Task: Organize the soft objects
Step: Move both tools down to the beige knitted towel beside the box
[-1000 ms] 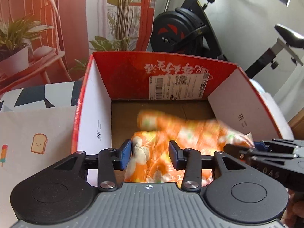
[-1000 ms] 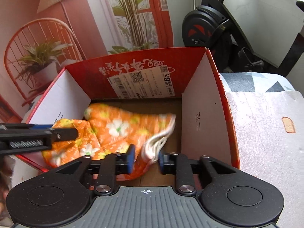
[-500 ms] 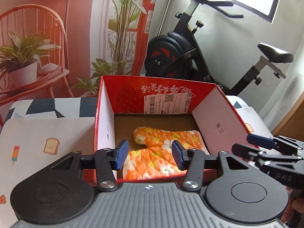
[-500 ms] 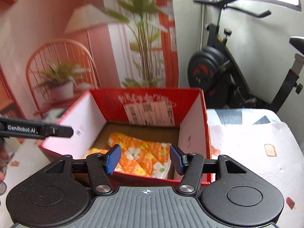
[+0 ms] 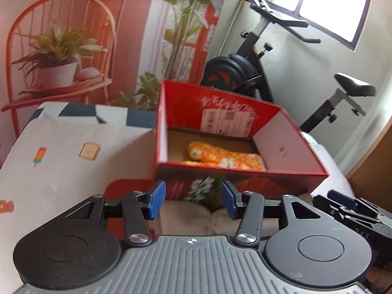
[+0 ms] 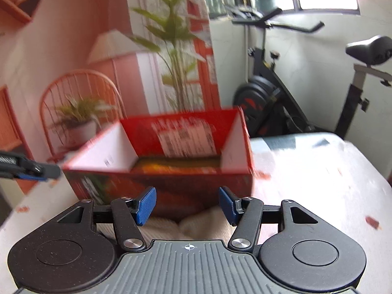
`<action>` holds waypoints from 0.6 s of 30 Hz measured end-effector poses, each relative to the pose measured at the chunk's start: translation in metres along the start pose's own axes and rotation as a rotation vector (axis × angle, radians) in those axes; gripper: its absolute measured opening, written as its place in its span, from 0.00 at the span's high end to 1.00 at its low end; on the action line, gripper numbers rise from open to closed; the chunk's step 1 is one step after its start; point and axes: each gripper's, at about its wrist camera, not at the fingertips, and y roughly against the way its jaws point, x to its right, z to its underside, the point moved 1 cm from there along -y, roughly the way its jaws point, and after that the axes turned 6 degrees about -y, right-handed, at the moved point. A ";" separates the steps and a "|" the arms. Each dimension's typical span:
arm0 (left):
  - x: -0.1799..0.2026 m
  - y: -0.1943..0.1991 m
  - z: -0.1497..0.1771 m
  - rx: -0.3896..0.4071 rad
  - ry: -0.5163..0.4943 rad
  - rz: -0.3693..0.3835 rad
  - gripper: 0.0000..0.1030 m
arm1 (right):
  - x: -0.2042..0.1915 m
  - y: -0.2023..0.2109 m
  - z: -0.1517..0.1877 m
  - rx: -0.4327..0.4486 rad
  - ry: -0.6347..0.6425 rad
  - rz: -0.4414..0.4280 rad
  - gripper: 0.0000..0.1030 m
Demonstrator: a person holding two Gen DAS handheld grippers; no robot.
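Orange floral cloth (image 5: 225,158) lies flat on the floor of the red box (image 5: 245,178), toward its right wall; box sits on the white printed surface (image 5: 73,171); cream knit fabric (image 5: 186,218) just in front of the box, below both claws; left claw (image 5: 193,202) spread, nothing between pads, tilted down, short of the box's near wall; right claw (image 6: 187,204) likewise spread, empty, cloth well ahead.

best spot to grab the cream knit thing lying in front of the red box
Judging by its pose, pinch the rounded fold of the cream knit cloth nearest the grippers, coming from above. It lies low against the red box, so that raised fold is its easiest edge.
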 end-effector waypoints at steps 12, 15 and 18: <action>-0.025 -0.049 0.027 -0.114 0.095 -0.007 0.49 | 0.031 -0.025 0.029 -0.089 -0.083 0.052 0.48; -0.029 -0.057 0.031 -0.133 0.108 -0.007 0.49 | 0.028 -0.034 0.027 -0.106 -0.078 0.042 0.48; -0.030 -0.064 0.036 -0.147 0.125 0.000 0.49 | 0.028 -0.041 0.026 -0.115 -0.086 0.040 0.48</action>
